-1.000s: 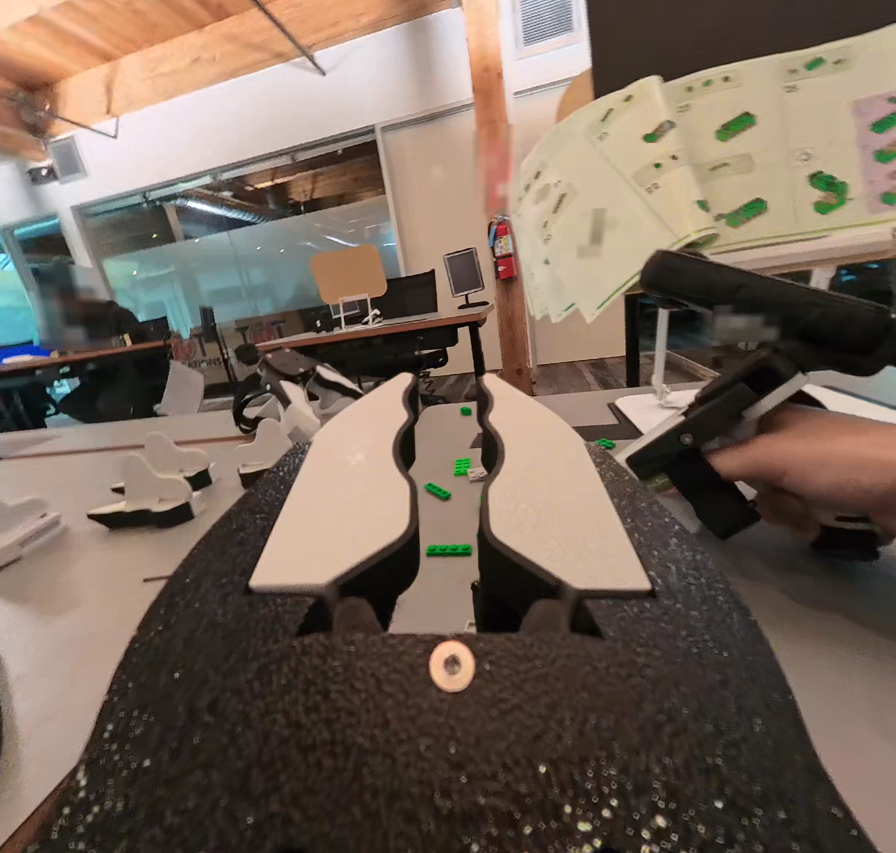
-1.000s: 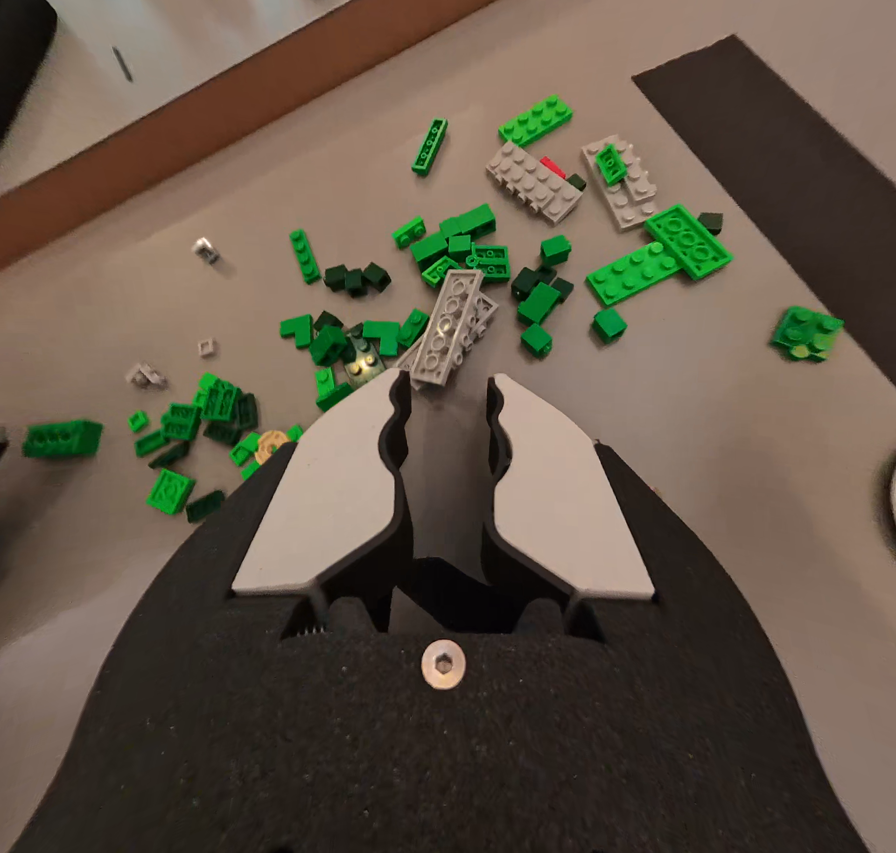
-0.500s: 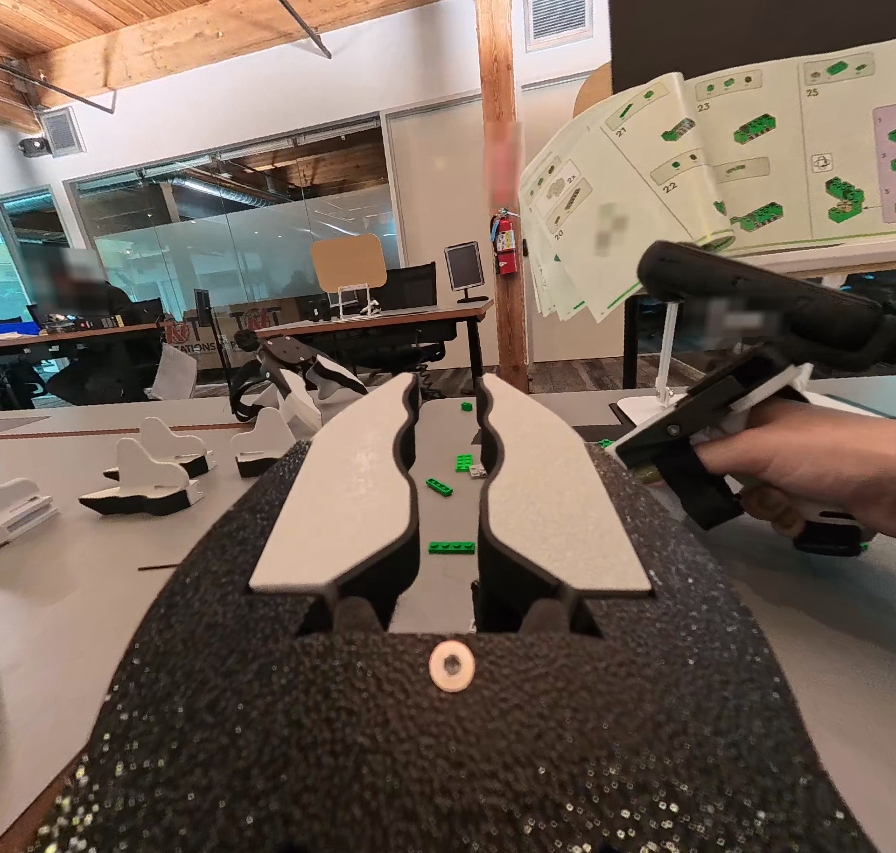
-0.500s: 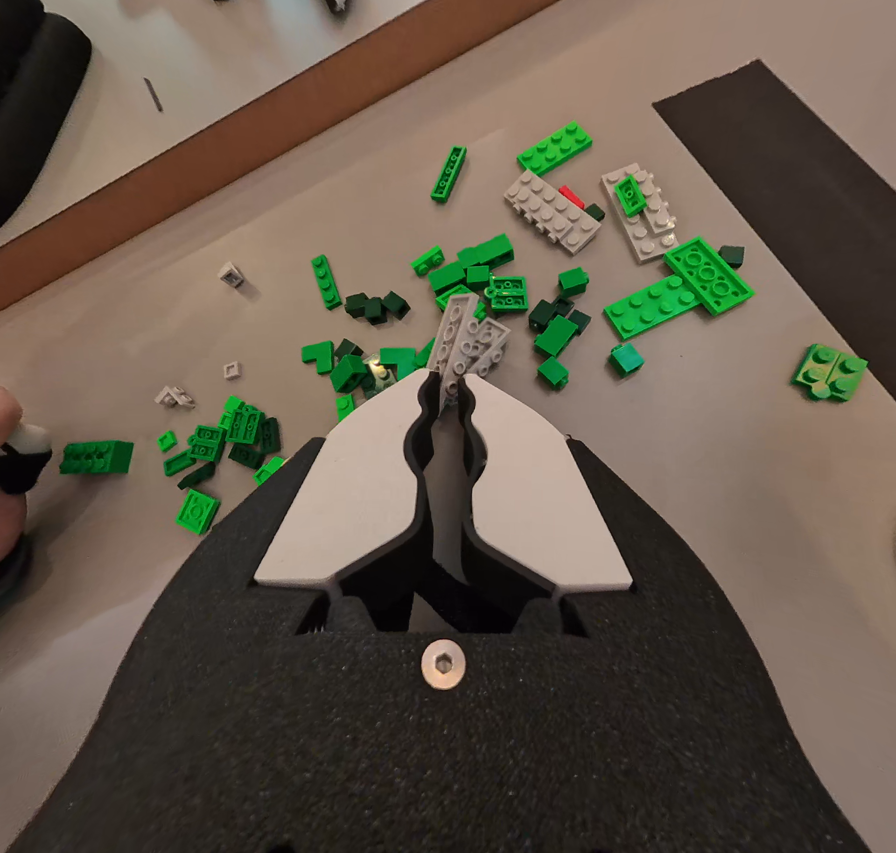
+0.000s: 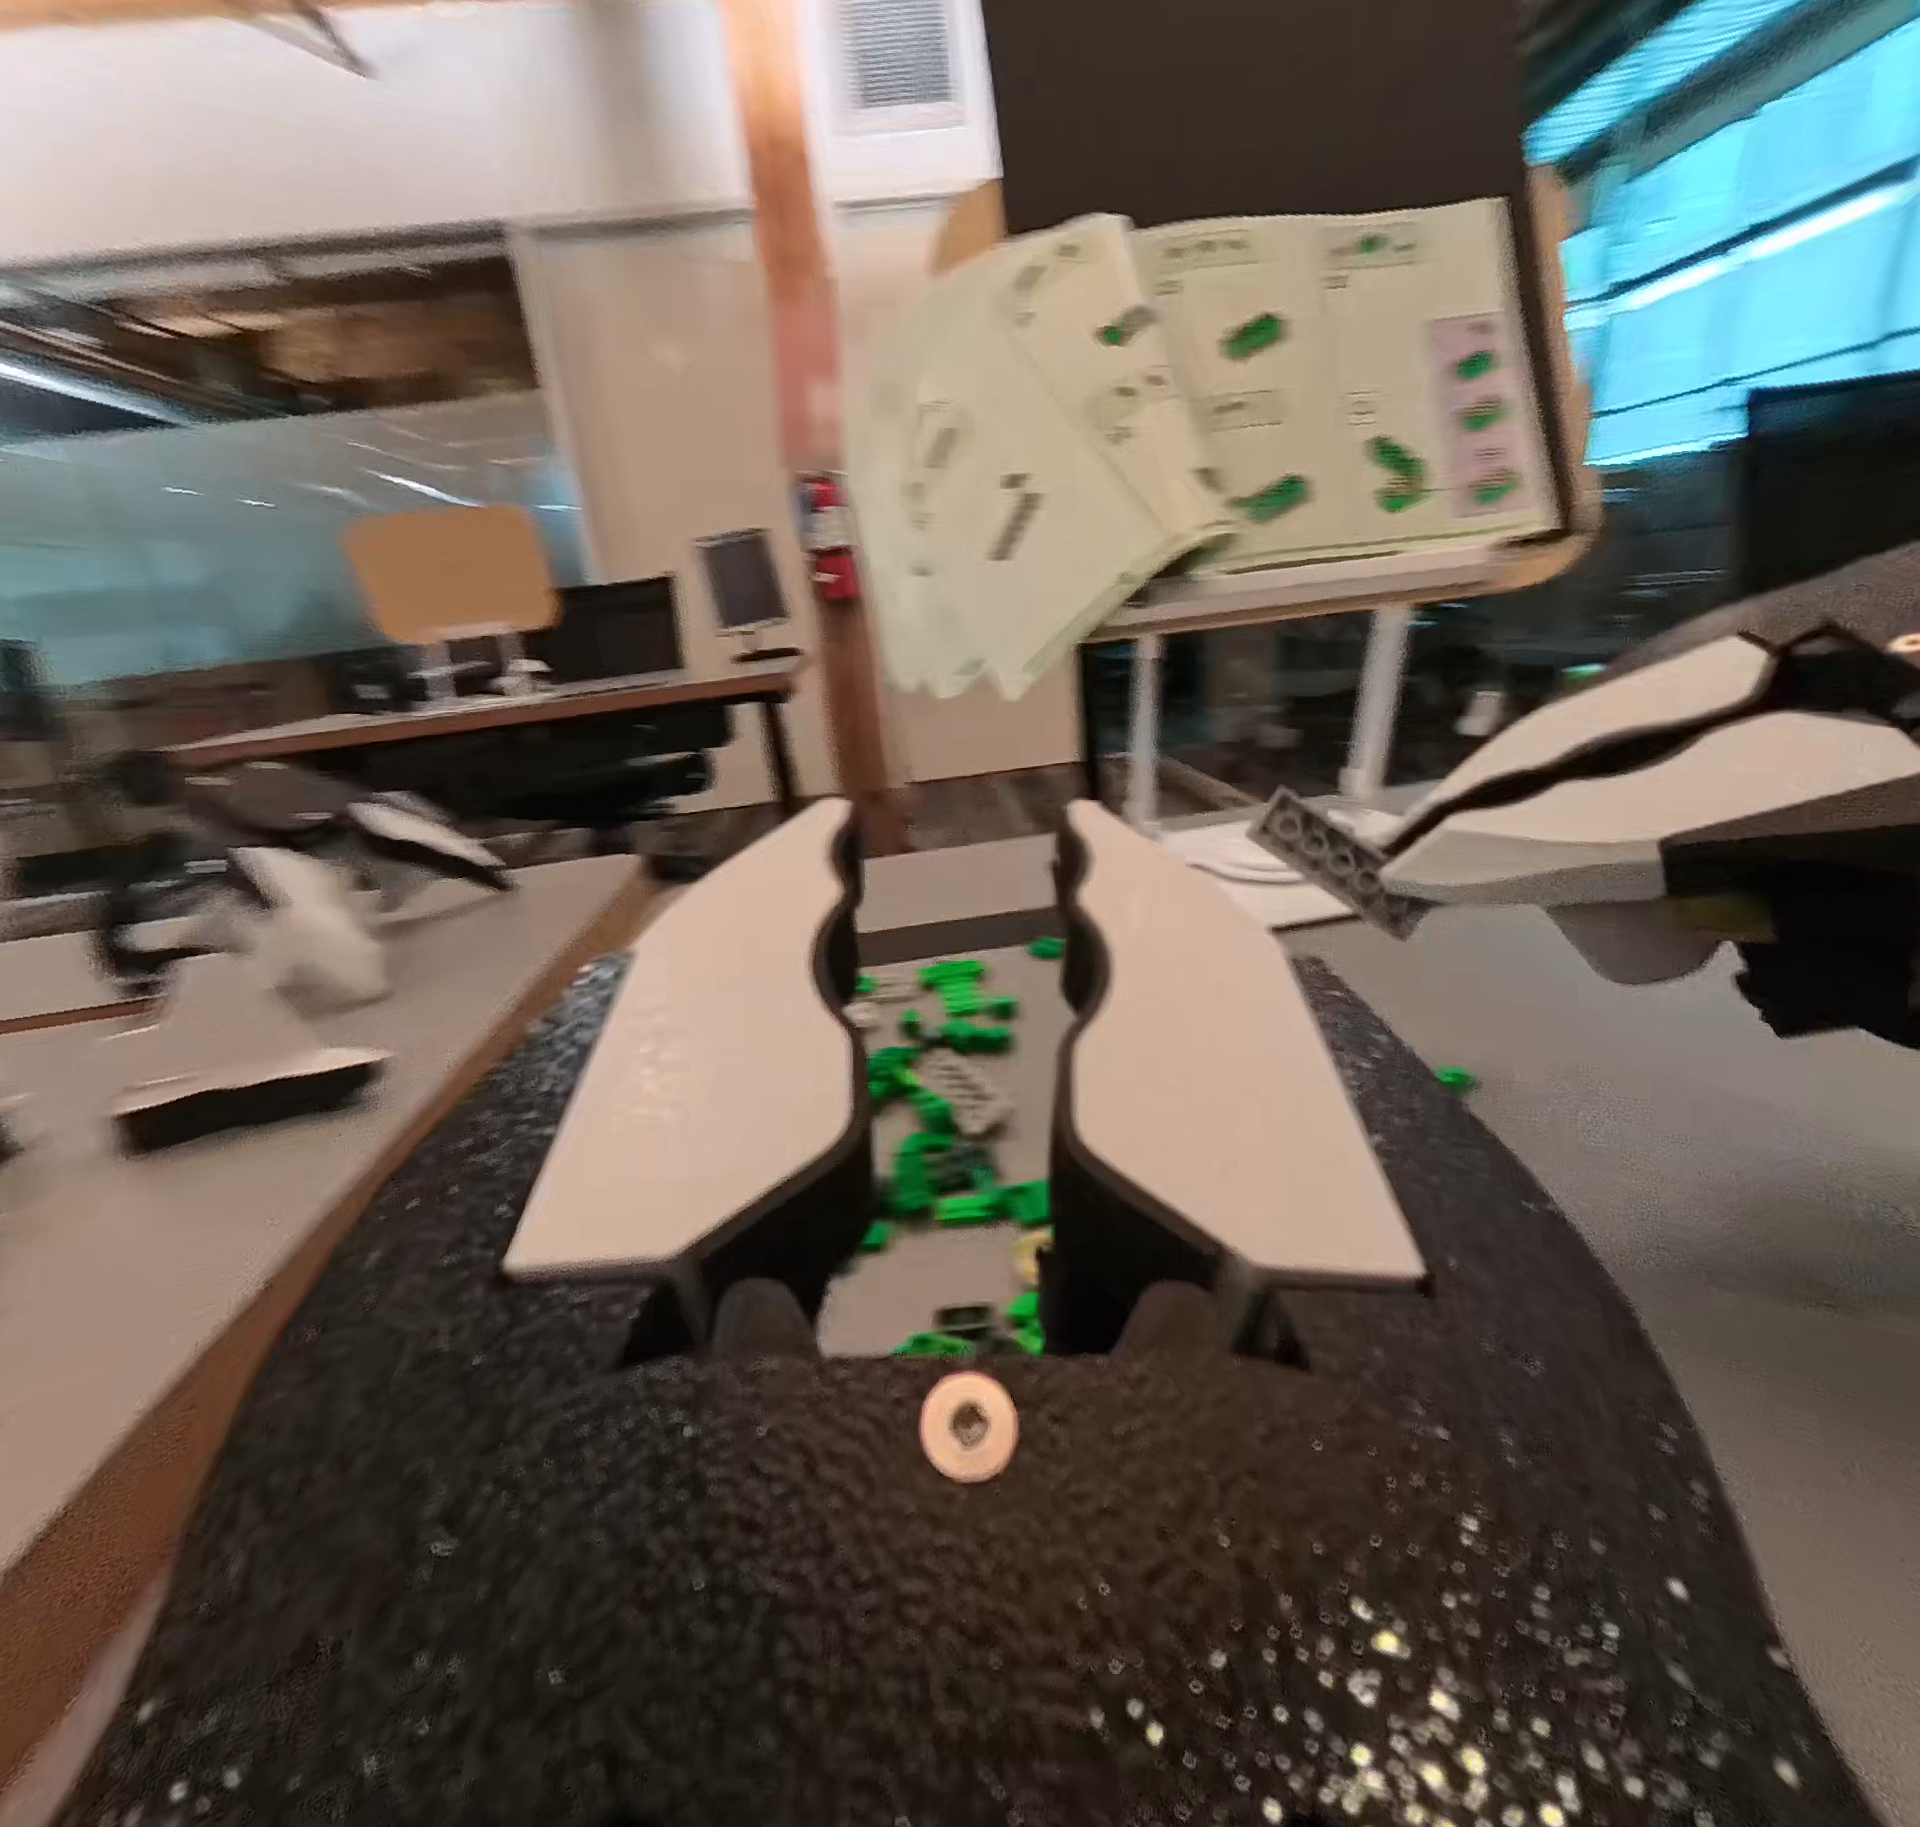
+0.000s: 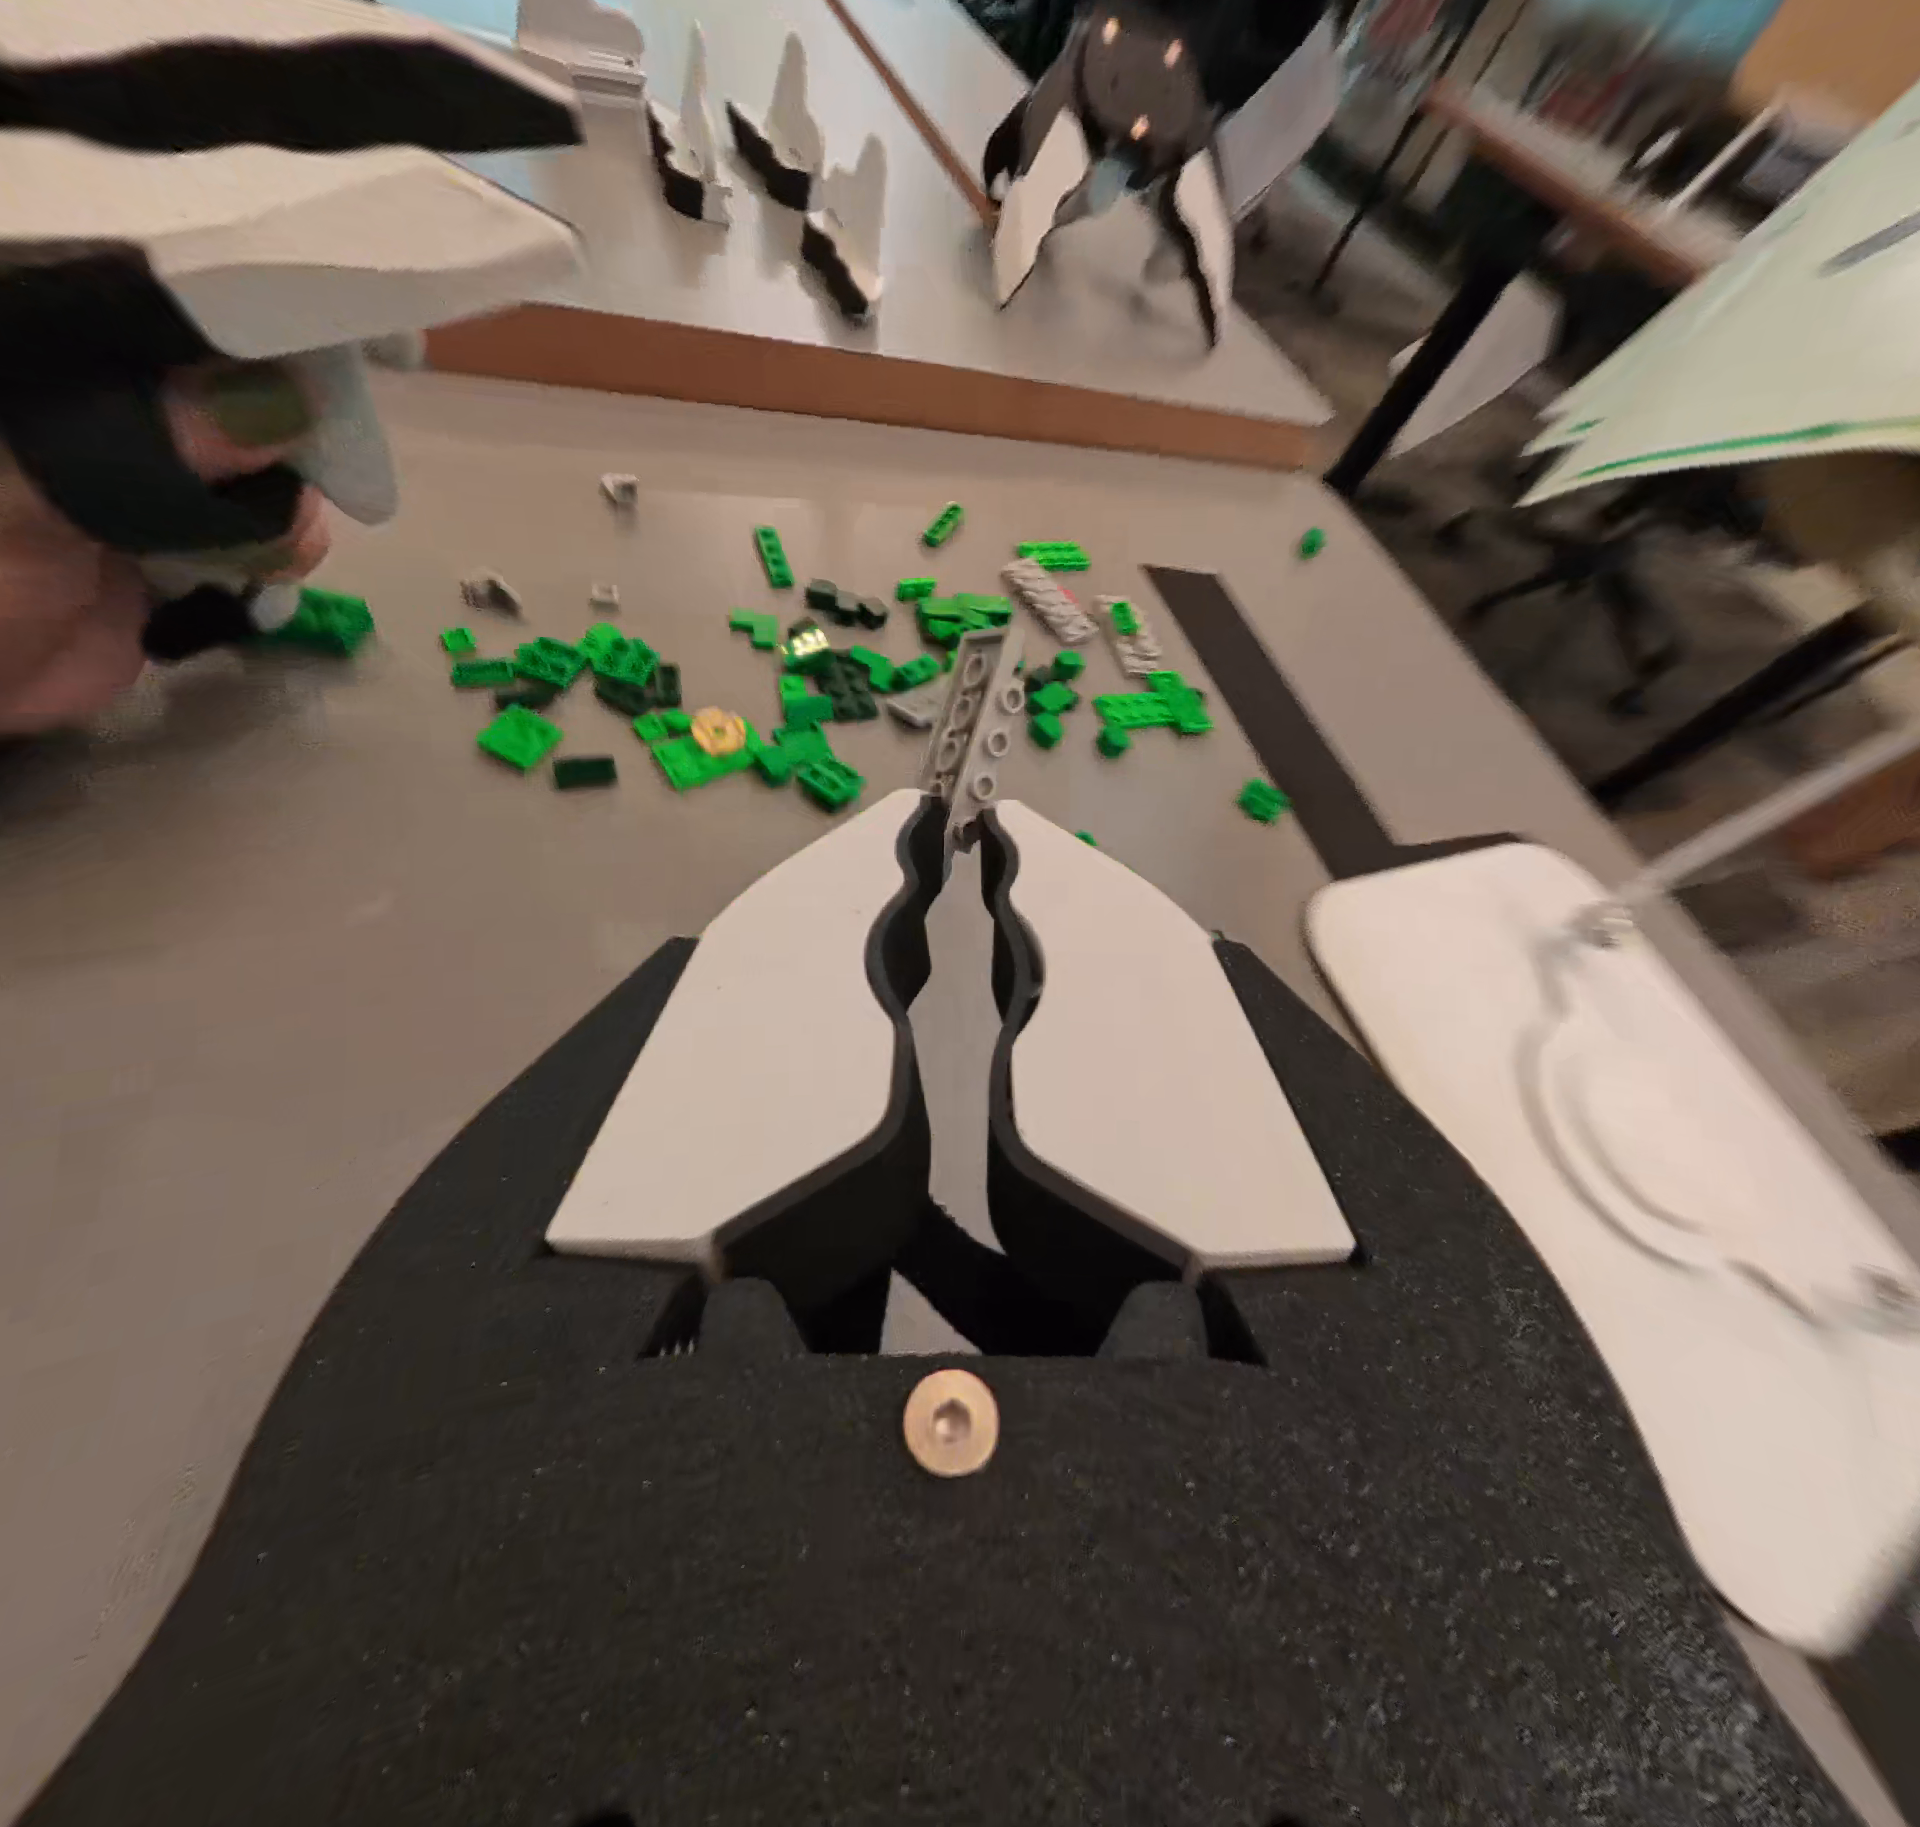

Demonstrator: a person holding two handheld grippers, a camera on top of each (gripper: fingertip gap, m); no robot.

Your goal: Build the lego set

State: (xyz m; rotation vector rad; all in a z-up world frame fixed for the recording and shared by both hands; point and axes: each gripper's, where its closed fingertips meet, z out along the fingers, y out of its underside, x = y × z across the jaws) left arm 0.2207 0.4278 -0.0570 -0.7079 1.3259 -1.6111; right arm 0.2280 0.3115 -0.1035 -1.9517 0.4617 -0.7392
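My right hand-held gripper (image 6: 961, 813), with flat pale fingers on a grainy black body, is clenched on one end of a studded grey Lego plate (image 6: 971, 723). The plate's long axis points forward past the fingertips, clear of the smooth grey worktop (image 6: 260, 946). My left hand-held gripper (image 5: 956, 842) hangs released, holding nothing. Beyond lie scattered green Lego bricks (image 6: 821, 681), then the instruction booklet (image 5: 1195, 427) propped open.
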